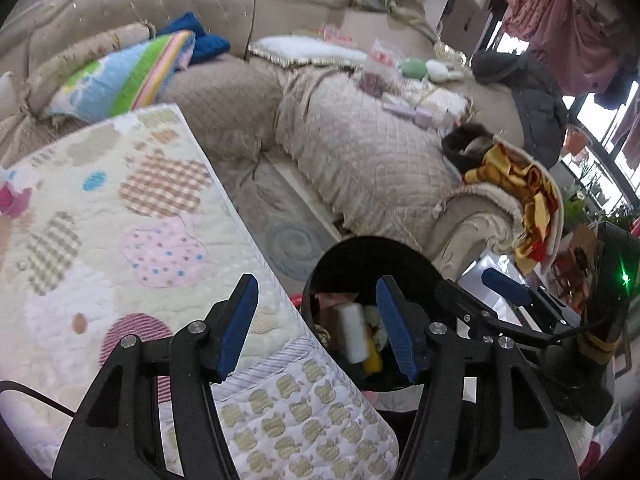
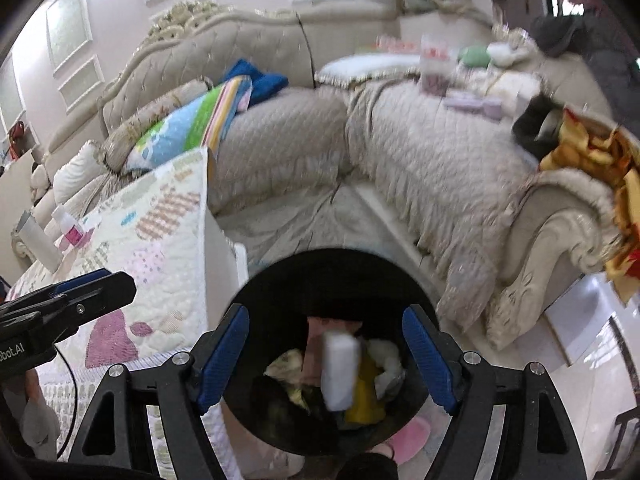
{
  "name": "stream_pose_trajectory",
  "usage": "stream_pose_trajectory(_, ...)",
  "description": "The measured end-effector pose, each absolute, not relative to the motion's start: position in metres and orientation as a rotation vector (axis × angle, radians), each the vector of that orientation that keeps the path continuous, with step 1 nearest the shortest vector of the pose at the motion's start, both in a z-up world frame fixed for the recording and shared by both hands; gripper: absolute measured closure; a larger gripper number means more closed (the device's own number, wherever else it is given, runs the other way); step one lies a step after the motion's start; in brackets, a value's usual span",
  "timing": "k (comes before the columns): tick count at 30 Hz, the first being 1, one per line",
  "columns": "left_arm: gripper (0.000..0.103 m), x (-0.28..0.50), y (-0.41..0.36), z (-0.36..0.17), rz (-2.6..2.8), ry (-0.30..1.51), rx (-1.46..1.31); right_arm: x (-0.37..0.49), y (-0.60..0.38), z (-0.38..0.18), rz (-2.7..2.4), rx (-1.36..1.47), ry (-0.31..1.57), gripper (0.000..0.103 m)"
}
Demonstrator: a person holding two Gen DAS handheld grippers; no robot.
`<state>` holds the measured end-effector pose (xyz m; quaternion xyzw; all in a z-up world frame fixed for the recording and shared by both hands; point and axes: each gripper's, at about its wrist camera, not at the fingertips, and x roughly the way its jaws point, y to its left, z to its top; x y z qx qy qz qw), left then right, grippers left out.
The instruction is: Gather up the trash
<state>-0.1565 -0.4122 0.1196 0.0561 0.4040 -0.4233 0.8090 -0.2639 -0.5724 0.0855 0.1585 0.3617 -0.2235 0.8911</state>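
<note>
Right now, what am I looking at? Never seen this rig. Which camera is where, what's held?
No robot arm: a person carries two handheld grippers, each with a fisheye camera looking along its blue-padded fingers. One picture is from the left gripper, the other from the right gripper. Both hang open over a black bin beside a quilt-covered table. Neither holds anything. A blurred white block sits over the bin's mouth among wrappers, seemingly just dropped. A cluttered sofa stands behind.

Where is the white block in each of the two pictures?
Left wrist view: white block lower centre, inside the black bin, just left of the right blue pad.
Right wrist view: white block lower centre, between the blue pads.
Shared landmark: the striped pillow.
</note>
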Motion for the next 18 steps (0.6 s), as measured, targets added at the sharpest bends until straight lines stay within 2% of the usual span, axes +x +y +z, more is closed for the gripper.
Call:
stream_pose_trajectory(8, 0.043, -0.181, -0.375, 0.157, -0.863, 0.683, 0.151, -0.279, -0.544, 0.123, -0.505, 0.279, 0.648, 0.026)
stream_pose_trajectory(18, 0.043, -0.206, -0.344, 0.182, -0.836, 0.547, 0.167, -0.298, -0.515, 0.157, -0.55, 0.224, 0.56, 0.026)
